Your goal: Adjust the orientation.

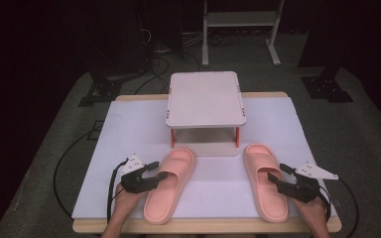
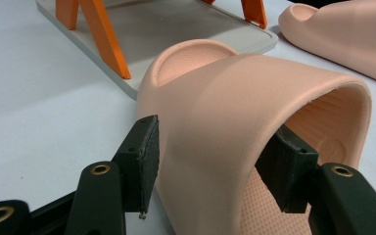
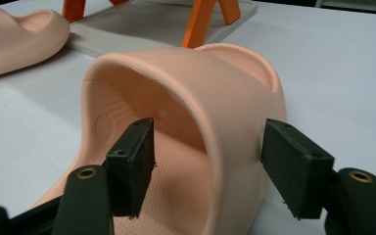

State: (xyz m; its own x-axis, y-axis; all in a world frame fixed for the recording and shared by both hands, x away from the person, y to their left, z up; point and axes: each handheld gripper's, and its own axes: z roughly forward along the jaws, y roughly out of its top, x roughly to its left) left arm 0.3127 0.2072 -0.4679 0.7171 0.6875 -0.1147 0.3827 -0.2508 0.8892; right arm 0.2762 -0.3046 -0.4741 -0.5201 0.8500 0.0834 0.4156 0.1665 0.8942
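Observation:
Two pink foam slippers lie toes-forward on the white table cover. The left slipper (image 1: 171, 183) (image 2: 215, 93) has my left gripper (image 1: 158, 170) (image 2: 215, 147) at its outer side. That gripper is open and straddles the strap's wall, one jaw outside and one inside the foot opening. The right slipper (image 1: 265, 186) (image 3: 225, 73) has my right gripper (image 1: 278, 173) (image 3: 213, 144) at its outer side. It is open too, one jaw inside the opening and the other outside the wall, with gaps showing. Both slippers rest flat on the table.
A small pale two-level rack (image 1: 206, 96) with orange legs stands just beyond the slippers' toes; its base plate (image 2: 176, 29) (image 3: 142, 24) nearly touches them. The white cover (image 1: 129, 129) spreads to both sides. Cables trail from the grippers off the table's front.

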